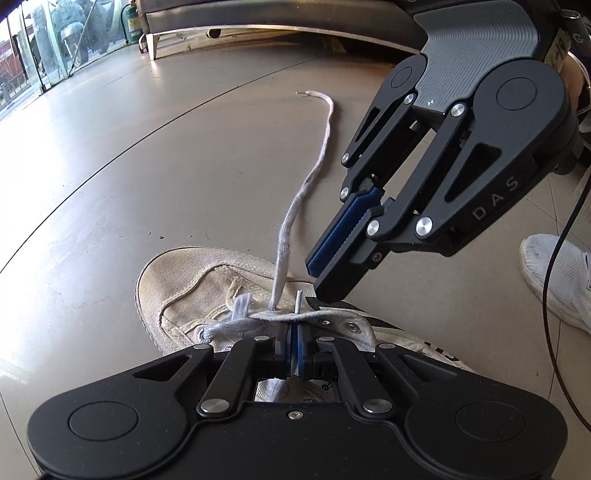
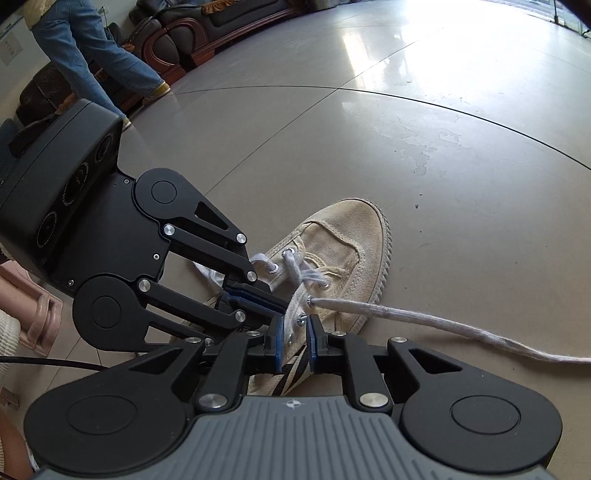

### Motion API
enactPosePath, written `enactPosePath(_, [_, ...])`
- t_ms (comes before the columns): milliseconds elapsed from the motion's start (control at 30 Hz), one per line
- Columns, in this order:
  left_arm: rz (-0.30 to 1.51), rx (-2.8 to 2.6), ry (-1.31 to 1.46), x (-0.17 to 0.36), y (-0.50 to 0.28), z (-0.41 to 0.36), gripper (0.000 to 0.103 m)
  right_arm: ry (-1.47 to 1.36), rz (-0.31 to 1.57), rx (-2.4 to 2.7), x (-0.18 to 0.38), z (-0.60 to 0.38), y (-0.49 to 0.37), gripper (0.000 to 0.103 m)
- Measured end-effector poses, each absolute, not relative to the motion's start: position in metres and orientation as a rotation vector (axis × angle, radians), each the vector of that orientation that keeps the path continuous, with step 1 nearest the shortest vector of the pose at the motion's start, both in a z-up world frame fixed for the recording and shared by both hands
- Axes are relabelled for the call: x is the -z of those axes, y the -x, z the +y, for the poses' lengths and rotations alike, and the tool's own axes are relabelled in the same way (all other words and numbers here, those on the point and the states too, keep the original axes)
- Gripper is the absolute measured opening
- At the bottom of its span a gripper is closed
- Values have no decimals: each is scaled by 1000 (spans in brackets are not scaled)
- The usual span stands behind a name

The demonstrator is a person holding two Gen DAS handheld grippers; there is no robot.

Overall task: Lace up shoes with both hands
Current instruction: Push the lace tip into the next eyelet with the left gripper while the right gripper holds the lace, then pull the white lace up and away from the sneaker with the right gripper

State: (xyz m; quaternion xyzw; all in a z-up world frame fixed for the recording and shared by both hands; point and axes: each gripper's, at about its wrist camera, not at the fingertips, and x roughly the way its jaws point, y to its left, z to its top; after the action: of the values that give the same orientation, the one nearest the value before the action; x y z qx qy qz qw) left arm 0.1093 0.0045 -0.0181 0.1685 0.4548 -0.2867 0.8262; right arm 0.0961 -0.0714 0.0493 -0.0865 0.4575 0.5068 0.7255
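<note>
A worn beige canvas shoe [image 1: 192, 288] lies on the floor, toe away from me; it also shows in the right wrist view [image 2: 347, 254]. A grey-white lace [image 1: 314, 158] runs out of an eyelet and trails across the floor; it also shows in the right wrist view [image 2: 424, 321]. My left gripper [image 1: 293, 332] is shut on the other lace end, whose aglet [image 1: 298, 301] sticks up above the eyelet flap. My right gripper [image 2: 294, 334] is slightly open around the shoe's eyelet flap edge. In the left wrist view the right gripper [image 1: 325, 273] hangs just above the flap.
A person's white sneaker [image 1: 554, 280] stands at the right. A sofa [image 1: 258, 22] stands at the far side. A person in jeans [image 2: 92, 48] stands by dark armchairs [image 2: 177, 40]. A black cable [image 1: 554, 295] hangs at the right.
</note>
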Motion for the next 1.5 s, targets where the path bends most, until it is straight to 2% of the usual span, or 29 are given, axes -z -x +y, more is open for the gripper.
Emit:
enactPosePath(600, [957, 622, -264, 21, -108, 17, 0, 91, 1084, -1179, -29, -59, -111, 16])
enactPosePath(767, [953, 619, -256, 21, -107, 18, 0, 62, 1115, -1185, -26, -57, -114, 7])
enactPosePath(933, [954, 597, -259, 21, -105, 18, 1, 55, 1110, -1172, -25, -57, -112, 4])
enactPosePath(1000, [955, 555, -287, 17, -103, 16, 10, 90, 1082, -1168, -27, -55, -107, 4])
enactPosePath(1100, [950, 486, -290, 3, -95, 16, 9, 260, 955, -1166, -40, -45, -83, 3])
enactPosePath(1200, [959, 466, -179, -14, -80, 19, 14, 398, 848, -1163, -48, -41, -65, 3])
enactPosePath(1500, [1016, 370, -196, 3, -60, -5, 15, 711, 564, -1012, -63, -46, -42, 3])
